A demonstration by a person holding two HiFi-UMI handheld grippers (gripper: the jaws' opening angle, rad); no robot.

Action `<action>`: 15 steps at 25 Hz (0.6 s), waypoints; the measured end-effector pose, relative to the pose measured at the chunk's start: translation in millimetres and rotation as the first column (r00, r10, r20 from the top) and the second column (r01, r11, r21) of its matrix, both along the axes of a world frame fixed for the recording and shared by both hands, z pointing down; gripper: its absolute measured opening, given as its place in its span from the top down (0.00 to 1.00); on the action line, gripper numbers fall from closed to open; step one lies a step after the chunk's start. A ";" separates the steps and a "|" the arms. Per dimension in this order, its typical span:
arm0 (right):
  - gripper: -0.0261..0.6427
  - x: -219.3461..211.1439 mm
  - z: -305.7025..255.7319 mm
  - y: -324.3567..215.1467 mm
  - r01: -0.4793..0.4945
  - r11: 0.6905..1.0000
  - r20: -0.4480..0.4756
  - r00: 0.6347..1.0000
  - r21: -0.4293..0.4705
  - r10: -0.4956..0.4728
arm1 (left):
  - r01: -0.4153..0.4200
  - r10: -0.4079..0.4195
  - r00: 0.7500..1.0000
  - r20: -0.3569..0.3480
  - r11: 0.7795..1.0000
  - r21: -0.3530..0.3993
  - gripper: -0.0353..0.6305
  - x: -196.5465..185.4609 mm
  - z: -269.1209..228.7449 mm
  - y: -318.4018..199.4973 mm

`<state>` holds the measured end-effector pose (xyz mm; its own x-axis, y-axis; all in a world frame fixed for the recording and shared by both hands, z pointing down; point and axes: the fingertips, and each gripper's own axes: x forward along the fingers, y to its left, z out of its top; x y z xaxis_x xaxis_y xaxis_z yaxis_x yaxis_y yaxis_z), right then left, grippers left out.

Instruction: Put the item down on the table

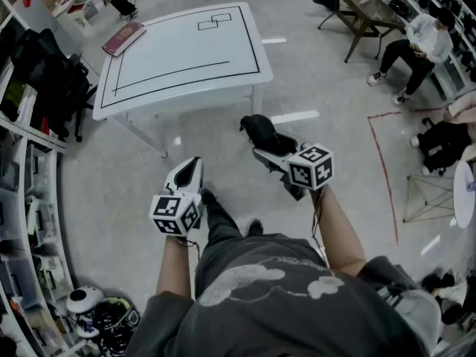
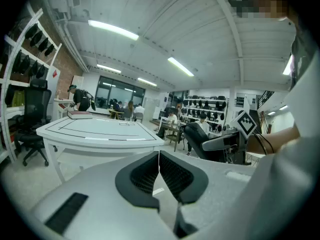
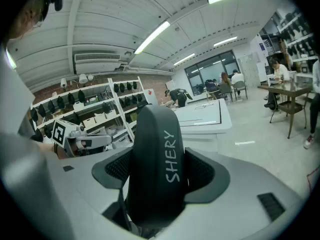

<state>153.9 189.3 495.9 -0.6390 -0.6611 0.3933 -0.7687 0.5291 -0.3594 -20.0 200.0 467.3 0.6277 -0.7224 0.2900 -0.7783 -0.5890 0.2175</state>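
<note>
Head view: left tool [image 1: 191, 163] is held low in front of the person, jaws together, nothing in them. Right tool [image 1: 259, 149] is beside it on the right & a bit further fwd, clamped on a black rounded oblong case [image 1: 262, 130]. The case sticks out past the tips, over the floor. A white counter w/ black lines [image 1: 178, 58] stands well ahead of both tools, apart from the case. A dark red book [image 1: 123, 38] lies at the counter's far left corner.

Left gripper view: pads meet w/ no gap, empty. Counter [image 2: 95, 130] is ahead & left of this tool. The right tool w/ the case [image 2: 197, 136] is off to the right.

Right gripper view: jaws stand wide, pads pressing both sides of the case [image 3: 157, 164], which stands upright btwn them w/ white "SHERY" lettering. Counter [image 3: 202, 116] is ahead, beyond the case; the left tool is off to the left.
</note>
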 end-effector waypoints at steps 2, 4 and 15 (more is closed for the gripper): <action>0.49 0.0 -0.4 0.4 -0.005 1.000 0.001 1.000 0.004 0.005 | -0.006 0.005 1.000 0.013 1.000 0.015 0.94 -2.2 -3.1 3.2; 0.49 -1.1 -0.5 0.7 -0.009 1.000 0.005 1.000 0.005 0.009 | -0.007 0.007 1.000 0.015 1.000 0.023 0.94 -4.9 -5.1 6.1; 0.49 -23.8 -5.9 -18.9 0.017 1.000 0.029 0.999 0.016 -0.017 | 0.024 -0.024 1.000 0.004 1.000 0.016 0.94 -30.6 -3.1 -8.1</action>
